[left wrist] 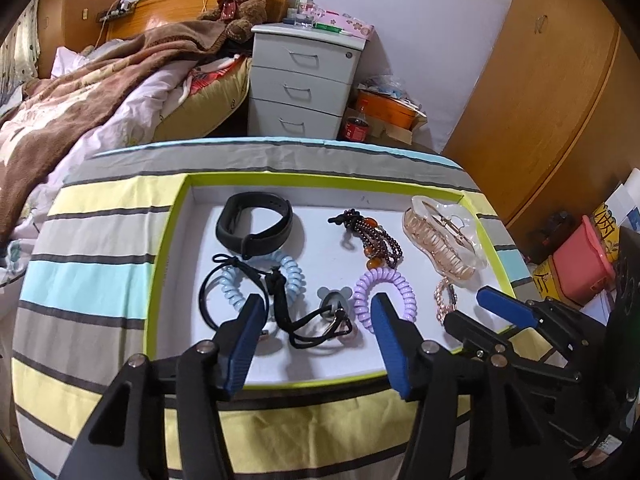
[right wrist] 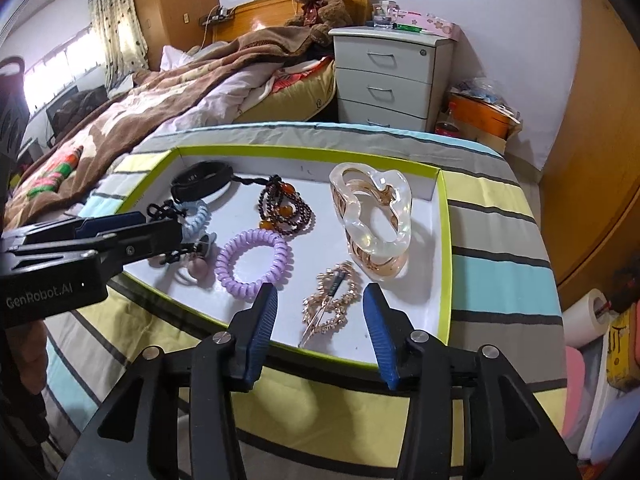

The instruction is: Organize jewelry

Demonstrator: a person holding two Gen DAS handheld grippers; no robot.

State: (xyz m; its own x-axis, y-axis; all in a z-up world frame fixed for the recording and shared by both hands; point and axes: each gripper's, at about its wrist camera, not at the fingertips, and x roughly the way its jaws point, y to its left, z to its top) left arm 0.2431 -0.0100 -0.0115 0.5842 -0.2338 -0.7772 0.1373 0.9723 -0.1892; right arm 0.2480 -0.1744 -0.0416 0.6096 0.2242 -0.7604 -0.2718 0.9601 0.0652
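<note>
Evidently, the work stood between placements: both the left gripper (left wrist: pixel 316 312) and the right gripper (right wrist: pixel 320 304) hovered about half open and held nothing, every piece lying loose in the green-rimmed tray (left wrist: pixel 168 240) on the striped cloth. The black cord (left wrist: pixel 304 322) with its grey bear charm (left wrist: pixel 334 300) lay between the left jaws, untouched; the rhinestone hair clip (right wrist: pixel 332 300) lay likewise between the right jaws, beside the lilac coil hair tie (right wrist: pixel 252 264). In my judgement, the next move called for choosing one piece, lowering and closing squarely on it.
</note>
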